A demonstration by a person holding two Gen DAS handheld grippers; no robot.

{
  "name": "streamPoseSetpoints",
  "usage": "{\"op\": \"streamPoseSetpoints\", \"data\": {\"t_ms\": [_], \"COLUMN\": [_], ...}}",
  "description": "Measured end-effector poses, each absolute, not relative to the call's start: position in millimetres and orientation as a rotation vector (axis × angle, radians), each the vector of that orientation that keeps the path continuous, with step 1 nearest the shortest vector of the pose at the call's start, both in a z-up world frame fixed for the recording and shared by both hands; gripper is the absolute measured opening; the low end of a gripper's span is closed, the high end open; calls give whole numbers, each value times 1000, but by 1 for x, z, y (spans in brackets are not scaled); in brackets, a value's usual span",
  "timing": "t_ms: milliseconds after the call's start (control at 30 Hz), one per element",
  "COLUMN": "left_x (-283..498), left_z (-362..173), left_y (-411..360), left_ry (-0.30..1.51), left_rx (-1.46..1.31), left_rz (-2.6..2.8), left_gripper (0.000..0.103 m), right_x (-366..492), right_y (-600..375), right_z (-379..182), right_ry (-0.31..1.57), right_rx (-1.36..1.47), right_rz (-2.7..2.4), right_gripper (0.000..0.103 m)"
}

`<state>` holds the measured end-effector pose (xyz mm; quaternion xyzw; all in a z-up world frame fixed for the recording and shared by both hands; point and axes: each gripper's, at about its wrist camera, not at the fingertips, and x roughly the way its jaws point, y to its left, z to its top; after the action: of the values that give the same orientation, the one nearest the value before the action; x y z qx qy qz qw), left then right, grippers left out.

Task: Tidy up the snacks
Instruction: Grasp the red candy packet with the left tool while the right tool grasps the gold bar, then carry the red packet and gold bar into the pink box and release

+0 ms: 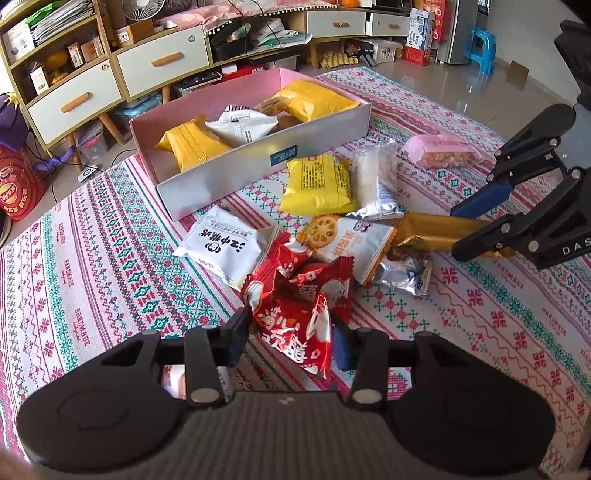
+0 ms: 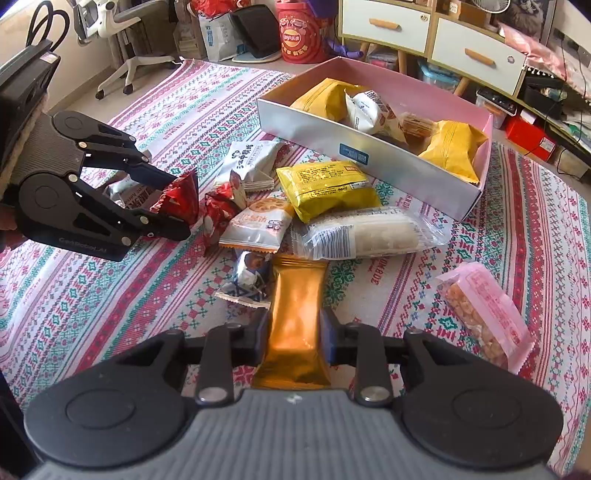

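Observation:
A pink-lined box [image 1: 229,173] [image 2: 388,162] on the patterned cloth holds yellow and white snack packs. Loose snacks lie in front of it: a yellow pack [image 1: 317,182] [image 2: 325,186], a white pack [image 1: 221,245], a biscuit pack [image 1: 347,236] [image 2: 258,223], a clear rice bar [image 2: 362,232]. My left gripper [image 1: 290,341] [image 2: 177,205] is shut on a red snack packet [image 1: 299,314] [image 2: 181,195]. My right gripper [image 2: 293,334] [image 1: 456,230] is shut on a gold wrapper bar [image 2: 295,321] [image 1: 432,230].
A pink pack of nut brittle [image 1: 441,151] [image 2: 487,317] lies to the right. A small silver pack [image 2: 247,280] sits beside the gold bar. Drawers and shelves [image 1: 74,99] stand behind the box. A red tub [image 2: 299,33] and an office chair [image 2: 122,22] are on the floor.

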<state>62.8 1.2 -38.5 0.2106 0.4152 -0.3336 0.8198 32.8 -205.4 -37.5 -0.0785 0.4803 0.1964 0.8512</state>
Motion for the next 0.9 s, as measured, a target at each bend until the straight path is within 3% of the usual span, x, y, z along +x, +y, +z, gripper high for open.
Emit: {"op": "streamPoseSetpoints", "data": {"t_ms": [900], "left_x": [80], "left_z": [-5], "left_y": [-12], "left_ry": [785], "left_rx": [406], "left_rz": [-658], "left_gripper": [52], "right_x": [50], "right_y": [-226], "right_z": [15], "right_ry": [880], "right_rx": [-80], "right_rz": [349], "right_gripper": [26]}}
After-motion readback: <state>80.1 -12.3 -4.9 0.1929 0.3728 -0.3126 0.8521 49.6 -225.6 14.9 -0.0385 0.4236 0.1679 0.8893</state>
